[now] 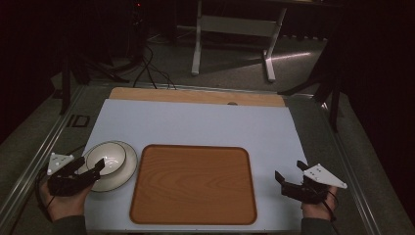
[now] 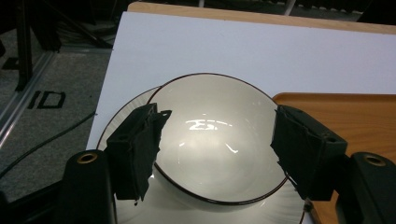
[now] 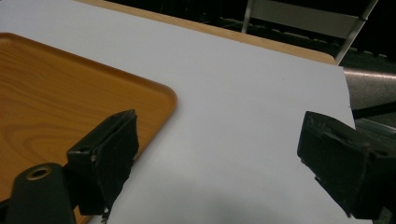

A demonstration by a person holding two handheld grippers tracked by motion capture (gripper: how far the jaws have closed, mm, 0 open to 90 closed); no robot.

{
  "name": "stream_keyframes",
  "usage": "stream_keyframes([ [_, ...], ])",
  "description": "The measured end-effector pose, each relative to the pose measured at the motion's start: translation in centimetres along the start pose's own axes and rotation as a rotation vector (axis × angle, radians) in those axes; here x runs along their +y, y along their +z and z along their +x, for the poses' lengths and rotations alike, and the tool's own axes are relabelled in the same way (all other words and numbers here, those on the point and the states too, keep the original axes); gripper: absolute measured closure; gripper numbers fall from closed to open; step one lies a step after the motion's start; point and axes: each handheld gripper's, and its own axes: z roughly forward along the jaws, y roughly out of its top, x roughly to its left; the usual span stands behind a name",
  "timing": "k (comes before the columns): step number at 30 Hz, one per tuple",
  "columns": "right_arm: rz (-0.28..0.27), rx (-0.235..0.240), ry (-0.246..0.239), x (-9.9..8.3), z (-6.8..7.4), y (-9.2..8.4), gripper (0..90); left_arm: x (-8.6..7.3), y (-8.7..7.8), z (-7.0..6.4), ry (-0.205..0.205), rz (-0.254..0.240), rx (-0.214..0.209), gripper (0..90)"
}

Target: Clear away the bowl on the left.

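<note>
- The left gripper is gaping wide, straddling the glazed bowl sitting on a plate.
- Likely slippery and breakable; pinching its rim seems safest.
- The right gripper is hanging open, holding nothing, beside the tray.

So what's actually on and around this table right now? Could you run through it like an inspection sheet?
Surface: white sheet over a wooden tabletop.
Job's things: white bowl on a white plate; bare wooden tray beside them.
Clutter: nothing seen.
Grippers: left gripper open, jaws straddling the bowl; right gripper open over the bare sheet, right of the tray.
Cables: black cables on the floor beyond the table.
Surroundings: dark room, white table frame behind.
</note>
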Motion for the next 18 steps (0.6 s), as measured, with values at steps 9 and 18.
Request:
stream_keyframes([
  [9,-0.004,-0.011,-0.045,0.2,0.6,0.2,12.1,0.1,0.5,0.5,0.001,0.011,0.016,34.4],
  [18,-0.015,-0.024,-0.04,0.2,0.5,0.1,12.1,0.4,1.8,1.0,-0.035,0.035,0.041,35.8],
])
